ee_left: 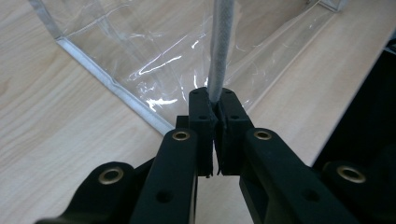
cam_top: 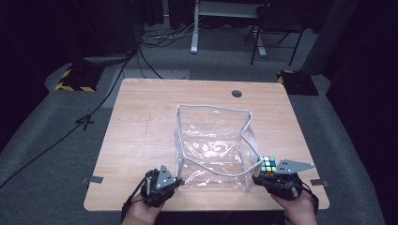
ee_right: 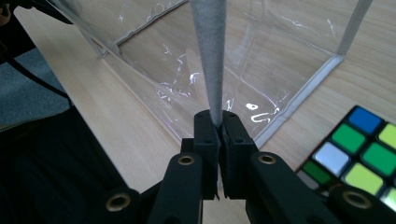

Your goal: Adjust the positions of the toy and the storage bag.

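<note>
- My left gripper (ee_left: 214,109) and right gripper (ee_right: 220,122) are each clamped on the grey rim (cam_top: 213,108) of the clear bag (cam_top: 213,150), which stands open mid-table (cam_top: 141,122).
- If I pull unevenly, the thin rim could slip free and the mouth collapse.
- The puzzle cube (cam_top: 268,164) sits just beside the bag's right corner, possibly touching; my right hand could knock it off the edge.

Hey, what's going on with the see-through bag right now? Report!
Left gripper and right gripper shut on the clear bag rim. Bag open, upright. Puzzle cube beside right gripper.
</note>
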`<state>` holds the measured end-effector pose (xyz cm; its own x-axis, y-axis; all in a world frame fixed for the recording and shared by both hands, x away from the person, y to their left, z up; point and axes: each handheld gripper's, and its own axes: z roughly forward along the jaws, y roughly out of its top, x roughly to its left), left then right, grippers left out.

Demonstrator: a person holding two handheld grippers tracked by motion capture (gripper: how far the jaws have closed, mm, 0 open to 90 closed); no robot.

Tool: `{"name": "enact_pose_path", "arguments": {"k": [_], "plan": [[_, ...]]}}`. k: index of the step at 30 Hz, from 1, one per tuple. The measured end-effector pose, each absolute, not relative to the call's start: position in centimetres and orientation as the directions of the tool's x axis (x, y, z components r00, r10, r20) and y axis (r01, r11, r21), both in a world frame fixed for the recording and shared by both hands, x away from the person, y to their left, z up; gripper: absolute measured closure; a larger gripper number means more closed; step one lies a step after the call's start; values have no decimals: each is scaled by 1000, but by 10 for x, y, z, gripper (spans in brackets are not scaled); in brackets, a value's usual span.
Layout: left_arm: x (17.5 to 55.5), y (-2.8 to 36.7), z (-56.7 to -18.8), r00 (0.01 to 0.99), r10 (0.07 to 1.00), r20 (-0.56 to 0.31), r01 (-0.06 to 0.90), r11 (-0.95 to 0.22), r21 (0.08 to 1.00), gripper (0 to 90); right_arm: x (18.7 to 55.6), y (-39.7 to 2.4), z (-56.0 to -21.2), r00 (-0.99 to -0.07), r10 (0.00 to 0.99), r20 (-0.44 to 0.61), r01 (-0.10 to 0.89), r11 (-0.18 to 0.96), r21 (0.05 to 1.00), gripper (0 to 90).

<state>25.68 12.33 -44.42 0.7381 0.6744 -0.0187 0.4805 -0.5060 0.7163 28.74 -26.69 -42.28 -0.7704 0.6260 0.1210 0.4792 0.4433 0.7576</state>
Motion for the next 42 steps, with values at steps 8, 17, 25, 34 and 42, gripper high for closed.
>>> {"name": "enact_pose_path", "arguments": {"k": [8,17,25,34,42], "plan": [[236,113,-444,766,643,-29,464,-520,717,864,261,-282,-422,-765,629,142,497,435,751,862],[222,108,-444,789,613,-39,453,-538,711,863,241,-291,-423,-767,623,153,500,430,752,860],[220,111,-441,796,602,-66,457,-527,716,712,241,-295,-419,-766,622,160,503,425,753,746],[216,139,-434,769,633,-91,480,-478,735,486,242,-313,-409,-771,618,151,498,439,748,517],[234,163,-435,689,723,-54,506,-427,749,457,257,-332,-402,-682,717,143,535,357,766,401]]}}
